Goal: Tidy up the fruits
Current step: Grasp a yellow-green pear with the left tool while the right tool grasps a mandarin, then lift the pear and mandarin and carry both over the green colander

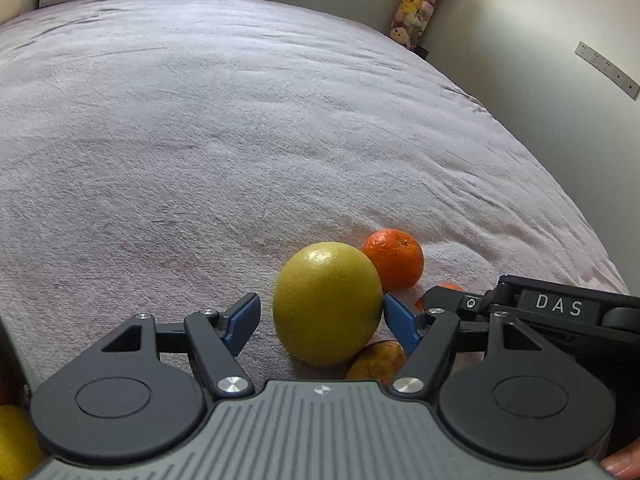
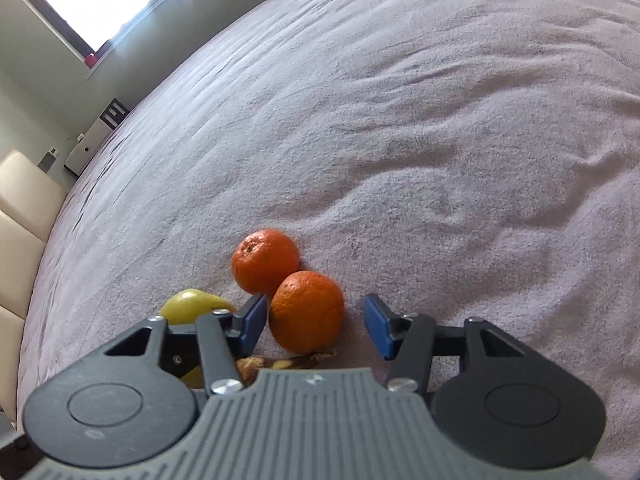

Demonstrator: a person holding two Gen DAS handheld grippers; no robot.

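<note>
Fruits unsorted on blanket [image 1: 240, 120]: left gripper [image 1: 320, 316] agape around pear [image 1: 327, 304], right gripper [image 2: 316, 320] agape around mandarin [image 2: 306, 312]; neither gripped

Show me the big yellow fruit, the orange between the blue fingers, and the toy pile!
Yellow-green fruit [image 1: 327, 304]: left wrist view, middle of its skin.
Near orange [image 2: 306, 317]: right wrist view, centre of its peel.
Plush toys [image 1: 420, 4]: left wrist view, middle of the stack.

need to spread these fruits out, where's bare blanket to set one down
Free: the pink blanket beyond the two orange mandarins and right of the right gripper. Crowded: around the yellow-green pear between the left gripper fingers.
</note>
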